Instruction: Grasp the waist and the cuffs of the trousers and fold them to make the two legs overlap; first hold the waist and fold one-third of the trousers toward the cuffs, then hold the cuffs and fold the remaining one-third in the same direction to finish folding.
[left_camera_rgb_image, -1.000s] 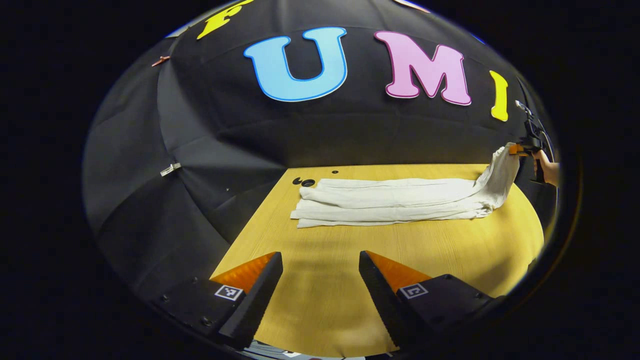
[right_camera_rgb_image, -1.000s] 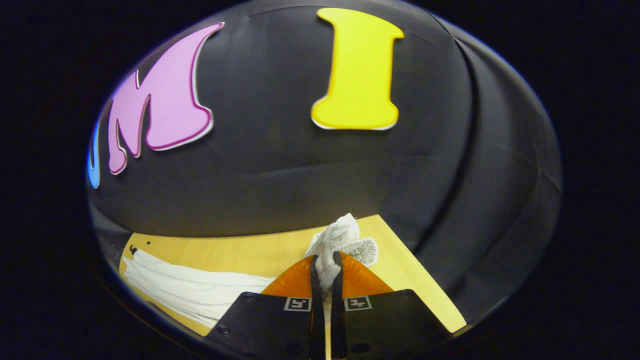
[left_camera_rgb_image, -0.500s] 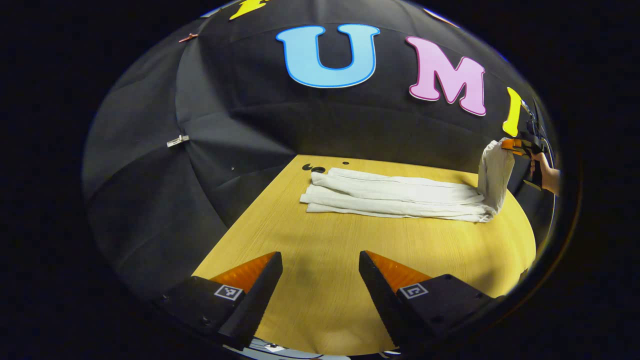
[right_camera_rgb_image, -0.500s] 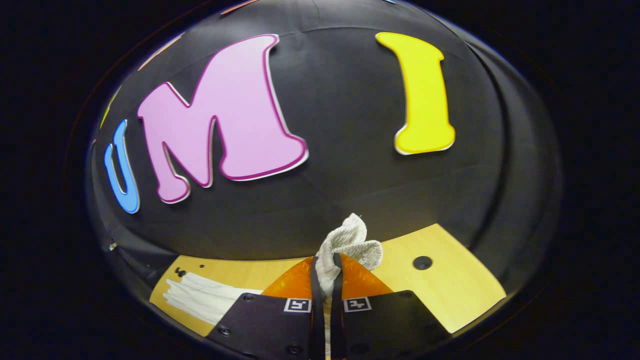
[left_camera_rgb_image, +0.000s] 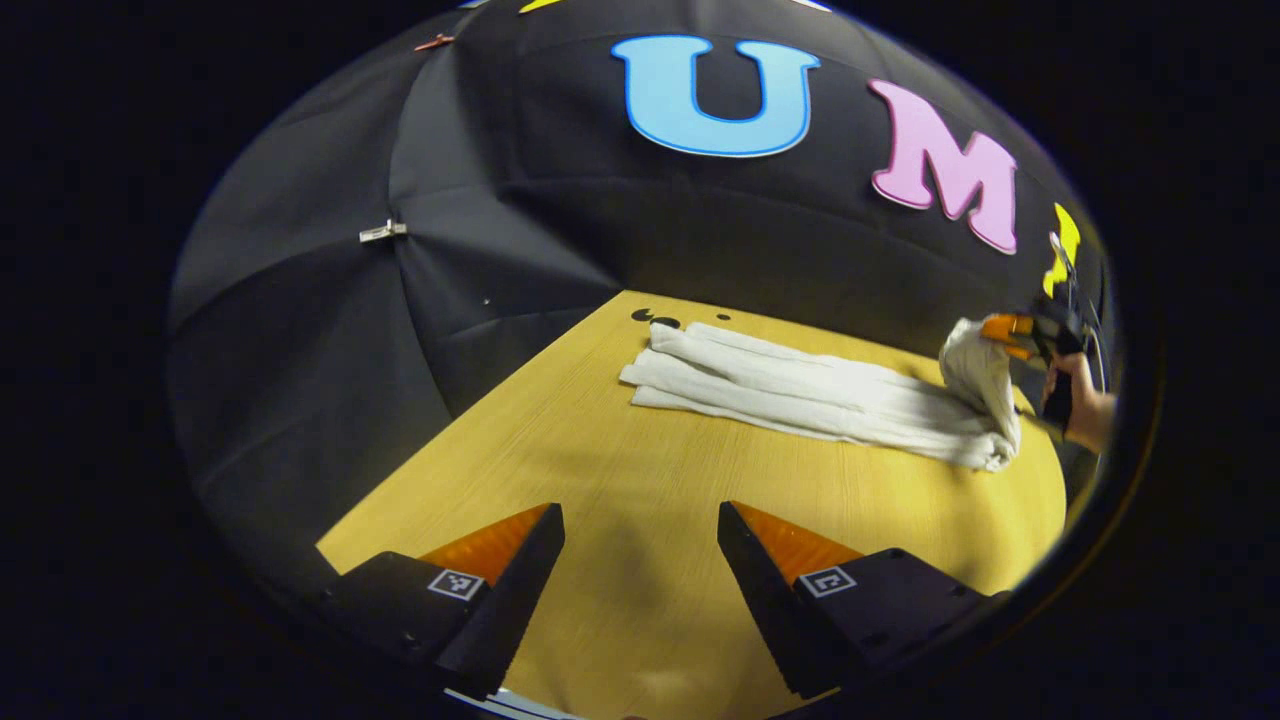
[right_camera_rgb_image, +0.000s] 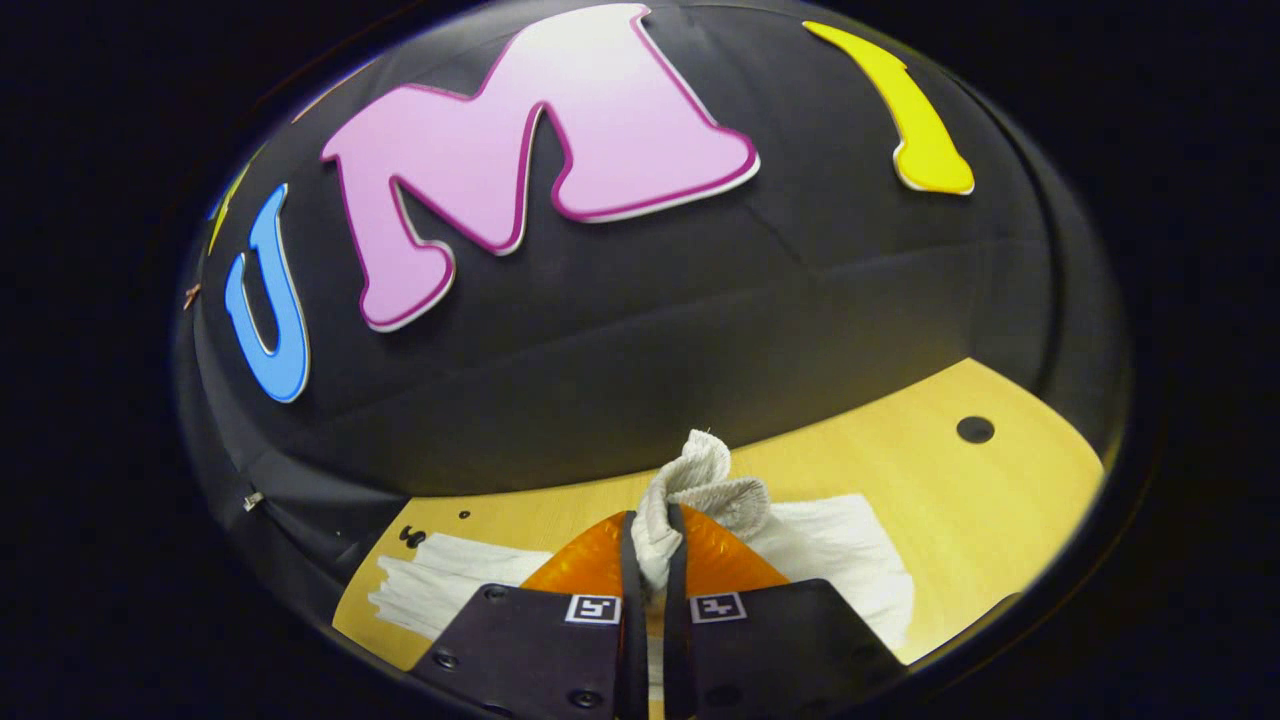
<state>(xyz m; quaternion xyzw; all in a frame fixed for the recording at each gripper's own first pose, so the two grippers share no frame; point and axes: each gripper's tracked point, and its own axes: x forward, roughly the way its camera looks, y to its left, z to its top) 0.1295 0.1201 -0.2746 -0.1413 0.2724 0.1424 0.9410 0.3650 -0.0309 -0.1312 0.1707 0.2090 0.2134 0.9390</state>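
In your right gripper view, the claw (right_camera_rgb_image: 648, 560) and its housing hide the middle of the trousers (right_camera_rgb_image: 840, 560) and the counter's (right_camera_rgb_image: 960, 490) near edge. In your left gripper view, the hand (left_camera_rgb_image: 1080, 400) at the counter's right edge is cut off, and the dark marks (left_camera_rgb_image: 655, 318) at the far left corner are too small to tell.
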